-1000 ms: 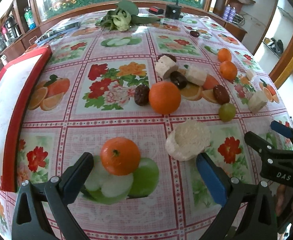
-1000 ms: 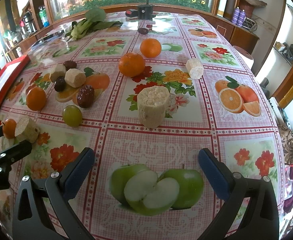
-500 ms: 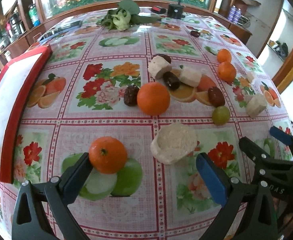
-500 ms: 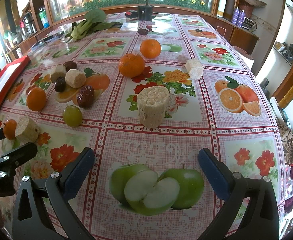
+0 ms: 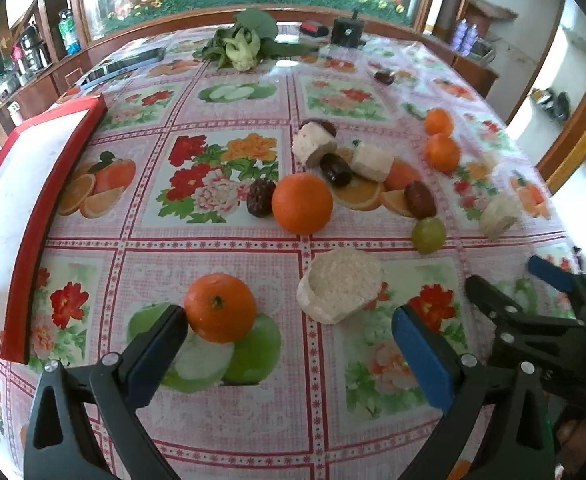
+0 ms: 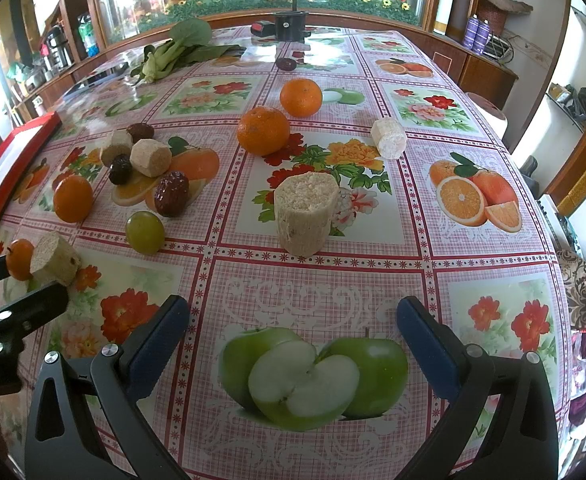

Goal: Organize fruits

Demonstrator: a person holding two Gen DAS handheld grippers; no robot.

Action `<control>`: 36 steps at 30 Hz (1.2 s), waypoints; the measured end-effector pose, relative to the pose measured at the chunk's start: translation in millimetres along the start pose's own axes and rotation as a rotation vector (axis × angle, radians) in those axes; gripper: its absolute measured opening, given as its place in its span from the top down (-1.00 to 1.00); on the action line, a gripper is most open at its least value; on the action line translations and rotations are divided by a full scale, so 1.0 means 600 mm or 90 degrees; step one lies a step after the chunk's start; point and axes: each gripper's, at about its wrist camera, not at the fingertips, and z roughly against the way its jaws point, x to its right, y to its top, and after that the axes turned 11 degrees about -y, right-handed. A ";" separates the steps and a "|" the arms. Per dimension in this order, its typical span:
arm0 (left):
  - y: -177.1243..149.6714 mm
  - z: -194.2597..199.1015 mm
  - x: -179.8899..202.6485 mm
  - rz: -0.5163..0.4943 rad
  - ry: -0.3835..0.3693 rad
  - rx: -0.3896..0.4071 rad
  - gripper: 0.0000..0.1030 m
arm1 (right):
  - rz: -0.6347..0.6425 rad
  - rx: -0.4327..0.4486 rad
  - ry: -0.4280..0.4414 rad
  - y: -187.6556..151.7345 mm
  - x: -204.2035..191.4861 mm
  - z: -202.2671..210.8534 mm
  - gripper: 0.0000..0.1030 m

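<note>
Fruit lies scattered on the flowered tablecloth [image 5: 229, 400]. A small orange [image 5: 220, 307] sits just inside the left fingertip of my open left gripper [image 5: 289, 332], and a pale cut chunk [image 5: 339, 290] lies between the fingers, further out. Beyond them are a bigger orange [image 5: 301, 203], dates [image 5: 261, 197], a green grape [image 5: 428, 235] and two more oranges [image 5: 441, 152]. My right gripper [image 6: 293, 320] is open over a printed apple, holding nothing. An upright pale chunk [image 6: 305, 216] stands ahead of it, with two oranges [image 6: 263, 130] behind.
A red-rimmed white tray [image 5: 33, 184] lies along the table's left side. Leafy greens [image 5: 245, 46] and a black device [image 5: 347, 32] sit at the far end. Wooden cabinets ring the table. The right gripper [image 5: 521, 280] shows at the left wrist view's right edge.
The left gripper has turned a little to the right, so the small orange now sits against its left fingertip. The right gripper has hardly moved.
</note>
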 end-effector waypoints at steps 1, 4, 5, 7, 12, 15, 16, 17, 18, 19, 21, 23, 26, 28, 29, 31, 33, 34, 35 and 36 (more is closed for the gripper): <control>-0.002 0.009 -0.006 0.007 -0.026 0.008 -1.00 | 0.000 0.000 0.000 0.000 0.000 0.000 -1.00; -0.005 0.023 -0.017 0.021 -0.082 0.020 -1.00 | 0.000 0.000 0.000 0.000 0.000 0.000 -1.00; -0.004 0.023 -0.016 0.018 -0.085 0.020 -1.00 | 0.000 0.000 0.000 0.000 0.000 0.000 -1.00; -0.003 0.020 -0.010 0.004 -0.076 0.020 -1.00 | 0.000 -0.001 0.000 0.000 0.000 0.000 -1.00; 0.007 0.010 0.008 -0.037 -0.035 0.023 -1.00 | 0.030 -0.010 0.005 0.002 -0.003 0.015 -0.98; 0.013 0.006 0.010 -0.031 -0.025 0.024 -1.00 | 0.045 0.042 0.002 0.003 0.008 0.059 -0.97; 0.013 0.008 0.011 -0.029 -0.025 0.024 -0.99 | 0.046 0.055 -0.002 0.004 0.015 0.071 -0.98; 0.013 0.011 0.012 -0.022 -0.033 0.024 -0.99 | 0.045 0.068 -0.008 0.005 0.027 0.085 -0.99; 0.013 0.017 0.014 -0.016 -0.047 0.029 -0.99 | 0.041 0.072 -0.011 0.006 0.039 0.093 -0.99; 0.013 0.023 0.015 -0.011 -0.058 0.034 -0.98 | 0.033 0.074 -0.013 0.006 0.054 0.100 -0.99; 0.016 0.028 0.017 -0.003 -0.079 0.035 -0.97 | 0.015 0.067 -0.022 0.005 0.088 0.107 -0.99; 0.017 0.029 0.020 0.000 -0.100 0.031 -0.97 | 0.009 0.058 -0.041 -0.001 0.113 0.103 -0.99; 0.014 0.021 0.031 -0.026 -0.076 0.029 -0.97 | -0.003 0.036 -0.052 -0.017 0.143 0.090 -0.99; 0.012 0.014 0.041 -0.055 -0.051 0.033 -0.97 | -0.017 0.018 -0.048 -0.024 0.158 0.079 -0.99; 0.012 0.013 0.044 -0.065 -0.043 0.036 -0.97 | -0.022 0.010 -0.042 -0.027 0.162 0.074 -0.99; 0.011 0.008 0.053 -0.081 -0.031 0.035 -0.97 | -0.032 -0.010 -0.026 -0.032 0.165 0.063 -0.99; 0.010 0.011 0.058 -0.084 -0.044 0.032 -0.90 | -0.038 -0.023 -0.003 -0.034 0.161 0.059 -0.99; 0.010 0.015 0.058 -0.082 -0.061 0.032 -0.77 | -0.036 -0.026 0.010 -0.032 0.153 0.057 -0.99; 0.010 0.019 0.058 -0.081 -0.077 0.030 -0.75 | -0.033 -0.026 0.016 -0.031 0.149 0.057 -0.99; 0.010 0.022 0.056 -0.082 -0.089 0.026 -0.74 | -0.028 -0.024 0.025 -0.030 0.142 0.058 -0.99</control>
